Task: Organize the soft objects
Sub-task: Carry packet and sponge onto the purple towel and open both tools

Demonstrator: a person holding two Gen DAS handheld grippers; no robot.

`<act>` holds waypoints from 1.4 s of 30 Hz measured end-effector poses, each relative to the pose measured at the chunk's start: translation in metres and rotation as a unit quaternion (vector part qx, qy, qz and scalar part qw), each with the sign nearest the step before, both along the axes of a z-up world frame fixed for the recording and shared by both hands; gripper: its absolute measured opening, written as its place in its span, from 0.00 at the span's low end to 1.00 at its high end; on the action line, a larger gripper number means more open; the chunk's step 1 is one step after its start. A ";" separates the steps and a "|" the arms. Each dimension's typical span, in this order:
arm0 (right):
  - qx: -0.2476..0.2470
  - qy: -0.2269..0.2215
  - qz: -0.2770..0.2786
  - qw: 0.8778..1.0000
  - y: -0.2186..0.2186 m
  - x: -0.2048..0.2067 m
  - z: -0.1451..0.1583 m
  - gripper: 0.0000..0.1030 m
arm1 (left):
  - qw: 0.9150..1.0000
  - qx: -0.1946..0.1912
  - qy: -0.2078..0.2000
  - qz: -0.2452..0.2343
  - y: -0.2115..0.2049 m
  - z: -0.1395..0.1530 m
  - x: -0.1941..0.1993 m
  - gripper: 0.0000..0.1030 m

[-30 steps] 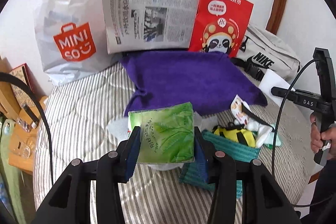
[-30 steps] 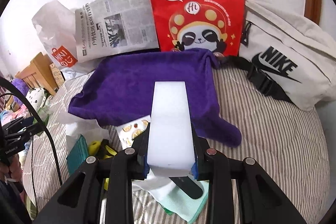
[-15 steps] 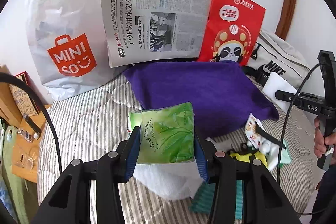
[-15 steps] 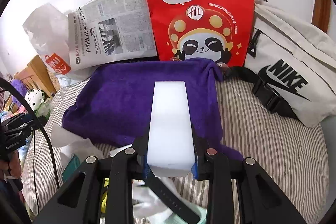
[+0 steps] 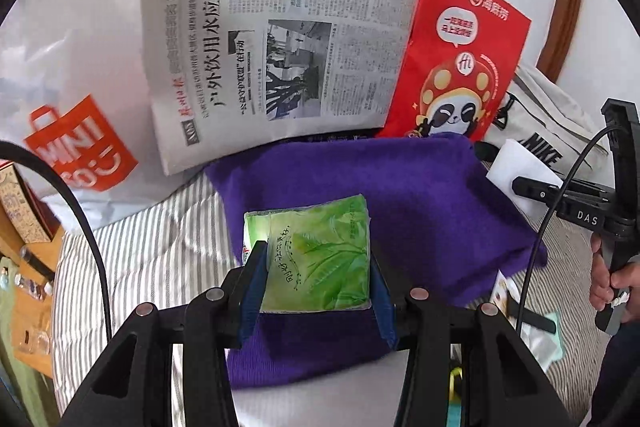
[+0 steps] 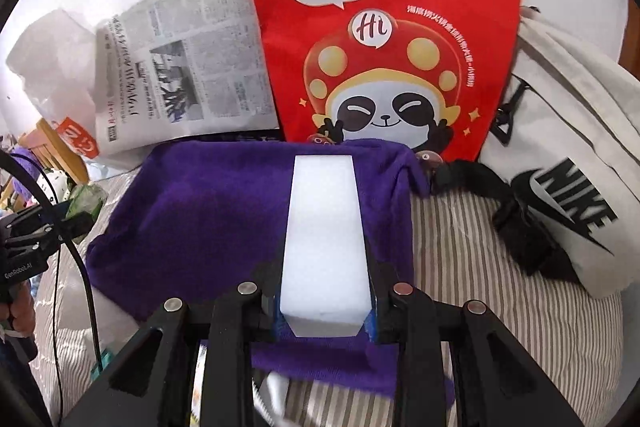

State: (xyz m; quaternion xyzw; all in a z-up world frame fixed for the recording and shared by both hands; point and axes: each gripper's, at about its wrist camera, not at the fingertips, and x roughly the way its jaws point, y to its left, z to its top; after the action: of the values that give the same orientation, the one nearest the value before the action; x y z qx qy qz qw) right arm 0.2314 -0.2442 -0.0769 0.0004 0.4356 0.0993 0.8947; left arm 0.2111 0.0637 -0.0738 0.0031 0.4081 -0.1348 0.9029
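Note:
My left gripper (image 5: pixel 314 283) is shut on a green tissue pack (image 5: pixel 316 255) and holds it over the near part of a purple towel (image 5: pixel 420 195) spread on the striped bed. My right gripper (image 6: pixel 324 307) is shut on a long white foam block (image 6: pixel 324 239) and holds it over the same purple towel (image 6: pixel 200 203). The right gripper with the block also shows at the right of the left wrist view (image 5: pixel 568 203). The left gripper with the green pack shows at the left edge of the right wrist view (image 6: pixel 80 207).
Against the wall stand a white Miniso bag (image 5: pixel 76 107), a newspaper (image 5: pixel 272 55), a red panda paper bag (image 6: pixel 380 35) and a white Nike bag (image 6: pixel 568 163). Small soft items lie at the towel's near right (image 5: pixel 532 323). A wooden stand (image 5: pixel 24 259) is left of the bed.
Both grippers have moved forward toward the wall with their objects; the towel and bags look larger. The pile of small items has slipped below and behind both grippers.

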 end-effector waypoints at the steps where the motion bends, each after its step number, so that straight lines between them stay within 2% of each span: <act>1: 0.000 0.001 0.001 1.000 0.000 0.006 -0.002 0.29 | 1.000 0.002 0.001 0.000 -0.001 -0.001 0.006 0.44; 10: -0.037 0.019 -0.007 0.999 -0.001 0.045 -0.028 0.29 | 1.000 0.017 0.017 0.006 -0.014 -0.019 0.056 0.44; 18: -0.045 0.046 -0.015 0.998 -0.001 0.071 -0.056 0.29 | 0.997 0.033 0.061 0.016 -0.021 -0.044 0.093 0.44; 22: -0.055 0.053 -0.010 0.997 0.004 0.076 -0.065 0.29 | 0.996 0.055 0.074 0.015 -0.027 -0.055 0.105 0.45; 29: -0.053 0.069 -0.008 0.996 0.002 0.077 -0.076 0.29 | 0.993 0.088 0.072 0.007 -0.040 -0.060 0.109 0.46; 31: -0.052 0.073 -0.002 0.996 0.001 0.080 -0.077 0.33 | 0.993 0.096 0.071 0.004 -0.044 -0.061 0.108 0.47; 33: -0.049 0.075 0.002 0.996 0.001 0.079 -0.077 0.41 | 0.992 0.102 0.073 0.001 -0.048 -0.063 0.105 0.50; 36: -0.040 0.073 0.008 0.997 0.005 0.073 -0.075 0.51 | 0.991 0.110 0.080 -0.004 -0.054 -0.067 0.103 0.62; 39: -0.044 0.066 0.006 0.997 0.006 0.068 -0.071 0.53 | 0.989 0.124 0.076 -0.010 -0.063 -0.072 0.097 0.67; 42: -0.058 0.054 -0.005 0.997 0.007 0.060 -0.064 0.57 | 0.989 0.129 0.079 -0.006 -0.065 -0.078 0.085 0.68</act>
State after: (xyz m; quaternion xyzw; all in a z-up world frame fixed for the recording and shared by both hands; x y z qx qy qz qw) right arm 0.2916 -0.2373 -0.1406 -0.0444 0.4886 0.0694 0.8686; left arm 0.2965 -0.0009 -0.1514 0.1112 0.4919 -0.0863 0.8592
